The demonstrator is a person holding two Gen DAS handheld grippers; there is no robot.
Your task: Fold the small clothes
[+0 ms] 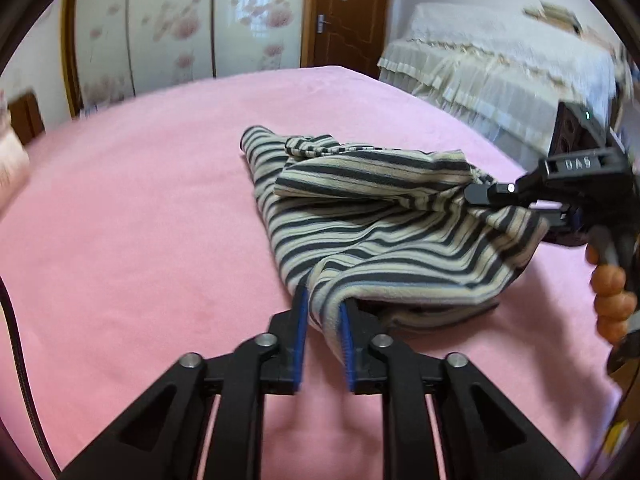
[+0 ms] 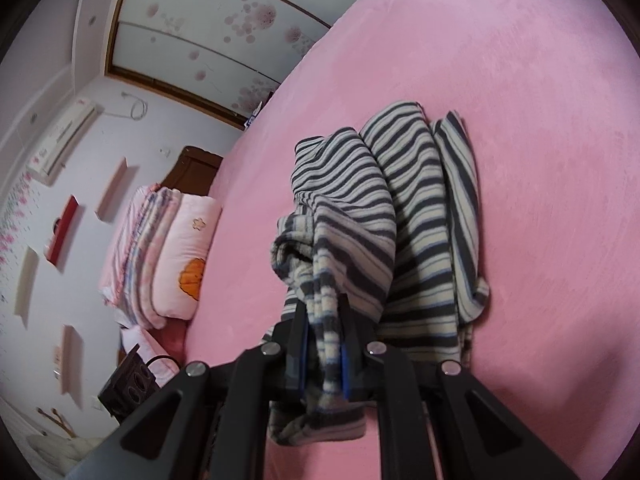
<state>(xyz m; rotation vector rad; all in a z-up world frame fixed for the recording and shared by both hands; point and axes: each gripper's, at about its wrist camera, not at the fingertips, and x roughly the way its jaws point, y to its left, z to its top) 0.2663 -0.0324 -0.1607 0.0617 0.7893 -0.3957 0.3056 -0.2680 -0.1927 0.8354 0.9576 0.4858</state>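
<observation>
1. On the pink bed cover (image 1: 140, 208) we see the striped garment (image 1: 372, 216) bunched mid-surface, our left gripper (image 1: 324, 312) pinching its near hem.
2. Left wrist alone shows our right gripper (image 1: 496, 200) clamping the garment's far-right corner, with a draped sofa (image 1: 500, 60) beyond.
3. Right wrist alone shows the right gripper (image 2: 323, 332) closed on bunched folds, with pillows (image 2: 168, 256) off the bed's left edge.
4. Bare pink cover surrounds the garment on every side.
</observation>
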